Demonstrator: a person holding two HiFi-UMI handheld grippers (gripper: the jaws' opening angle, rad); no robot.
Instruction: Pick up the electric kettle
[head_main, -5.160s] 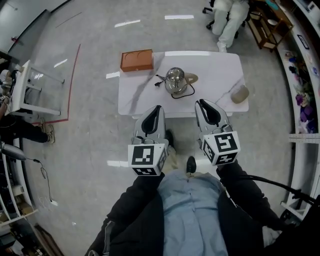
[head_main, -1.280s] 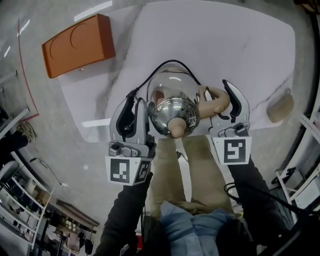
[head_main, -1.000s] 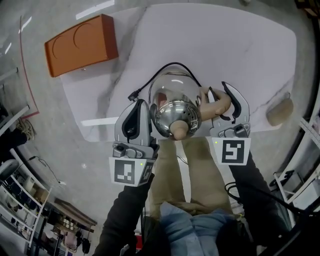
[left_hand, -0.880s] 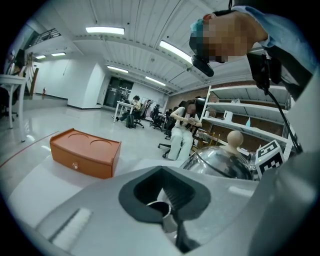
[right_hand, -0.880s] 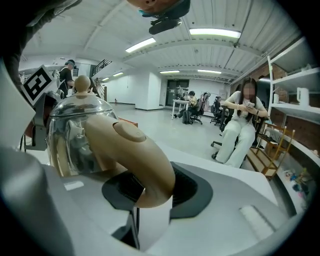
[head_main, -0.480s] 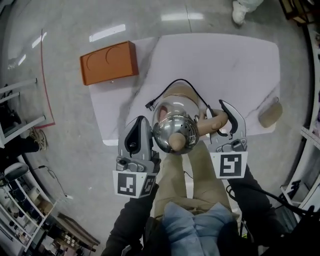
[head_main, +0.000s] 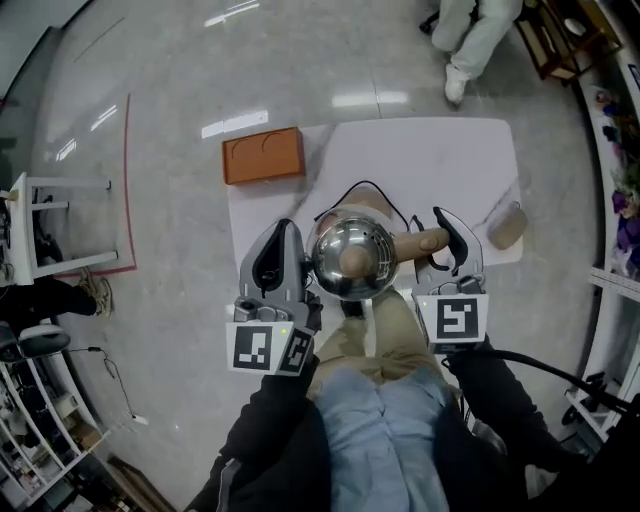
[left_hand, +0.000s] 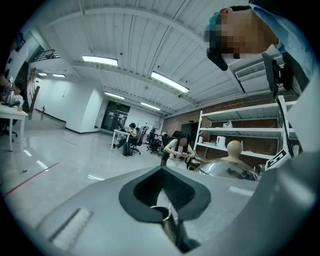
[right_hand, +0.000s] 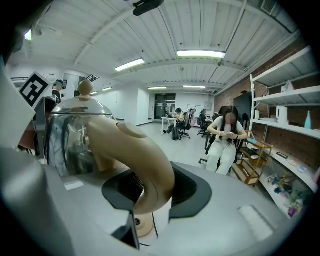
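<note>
The electric kettle (head_main: 352, 258), glass-bodied with a steel lid and a beige handle (head_main: 418, 240), hangs in the air above the white table (head_main: 440, 160). My right gripper (head_main: 441, 222) is shut on the handle; in the right gripper view the handle (right_hand: 145, 150) curves down between the jaws and the kettle body (right_hand: 70, 135) stands to the left. Below it, its beige base (right_hand: 144, 226) and black cord (head_main: 366, 187) lie on the table. My left gripper (head_main: 281, 232) hovers at the kettle's left side, jaws together and holding nothing. The kettle's lid (left_hand: 227, 167) shows at the right of the left gripper view.
An orange box (head_main: 263, 155) sits at the table's far left corner. A beige object (head_main: 507, 225) lies at the table's right edge. A person (head_main: 480, 30) stands beyond the table, and white furniture (head_main: 50, 220) stands far left on the floor.
The kettle has risen off its base with my right gripper shut on its handle, and the table now looks farther below. My left gripper has stayed beside the kettle.
</note>
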